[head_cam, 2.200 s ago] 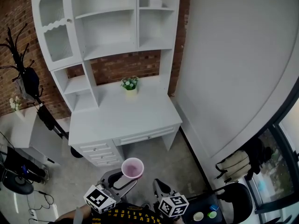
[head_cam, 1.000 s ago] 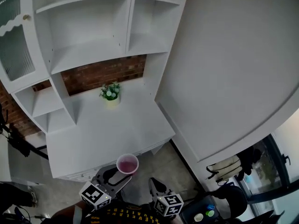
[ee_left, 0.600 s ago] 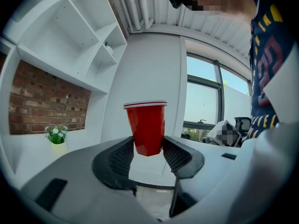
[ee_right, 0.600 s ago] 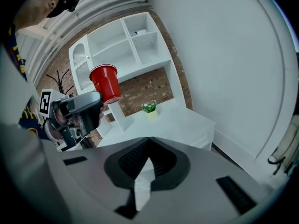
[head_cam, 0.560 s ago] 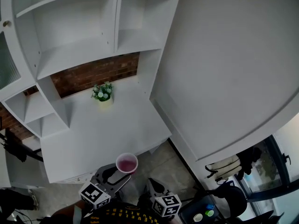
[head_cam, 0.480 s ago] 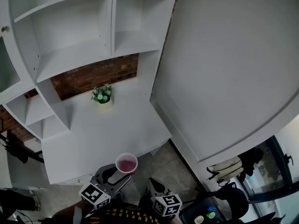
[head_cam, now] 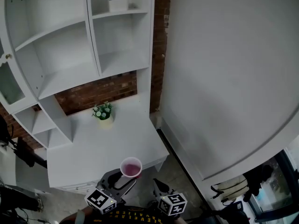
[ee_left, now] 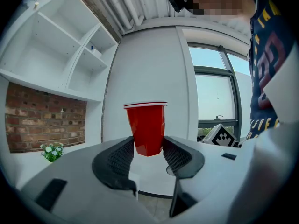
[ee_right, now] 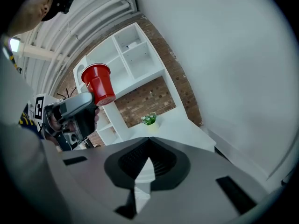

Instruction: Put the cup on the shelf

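Left gripper view: red cup (ee_left: 145, 122), white-rimmed, upright, sat clamped at base between 2 jaws of left gripper (ee_left: 146, 148); right gripper (ee_right: 148, 146) jaws met, empty.

Loads of open air over the desk top (head_cam: 100, 146), all the way up to the shelf (head_cam: 65, 76). Only a small potted plant (head_cam: 103, 112) in the way, far back by the brick. Wide middle bay totally bare, same for the narrower bay (head_cam: 122, 57) right of the divider (head_cam: 92, 31). Top right bay partly taken by a white container (head_cam: 118, 4). Less elbow room on the right: big white wall (head_cam: 224, 78) close beside the unit.
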{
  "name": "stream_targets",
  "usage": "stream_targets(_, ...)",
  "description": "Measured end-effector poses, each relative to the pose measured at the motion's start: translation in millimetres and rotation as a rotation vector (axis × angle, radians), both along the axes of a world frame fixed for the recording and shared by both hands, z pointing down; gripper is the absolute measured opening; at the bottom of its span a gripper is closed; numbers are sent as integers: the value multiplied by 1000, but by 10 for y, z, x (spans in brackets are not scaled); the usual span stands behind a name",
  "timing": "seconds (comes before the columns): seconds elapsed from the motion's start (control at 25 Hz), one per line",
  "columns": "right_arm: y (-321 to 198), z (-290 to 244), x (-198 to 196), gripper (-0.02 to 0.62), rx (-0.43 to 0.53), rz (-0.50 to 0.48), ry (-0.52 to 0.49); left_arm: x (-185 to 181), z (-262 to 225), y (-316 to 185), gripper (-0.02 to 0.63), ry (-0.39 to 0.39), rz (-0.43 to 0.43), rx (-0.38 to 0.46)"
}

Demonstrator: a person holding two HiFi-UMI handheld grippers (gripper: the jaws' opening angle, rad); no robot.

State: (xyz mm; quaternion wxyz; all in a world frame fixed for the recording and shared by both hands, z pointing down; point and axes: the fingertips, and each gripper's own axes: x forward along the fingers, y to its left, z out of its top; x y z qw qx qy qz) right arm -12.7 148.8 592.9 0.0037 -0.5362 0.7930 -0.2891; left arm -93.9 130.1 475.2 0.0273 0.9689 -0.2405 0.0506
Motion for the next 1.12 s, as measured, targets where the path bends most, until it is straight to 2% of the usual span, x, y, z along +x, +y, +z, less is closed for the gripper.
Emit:
stream_targets(0.2, -46, 75, 463, 5, 24, -19, 19, 386, 6, 41, 198, -21, -37, -2)
stream_targets(0.44, -36, 38, 659, 5, 20, -48, -37, 757, -7, 42, 198, -60, -21, 25)
stream_targets(0.72, -77, 169, 1002, 5, 7, 29, -31, 1092, 56, -22, 198, -85, 56, 11)
stream_targets(0.96, -224, 105, 1343, 5, 0, 148, -22, 1389, 39, -274, 199, -41, 150, 2)
stream_targets(1.12, -484, 98, 1509, 5, -3, 200, 25, 1514, -18, -564, 198, -10, 200, 23)
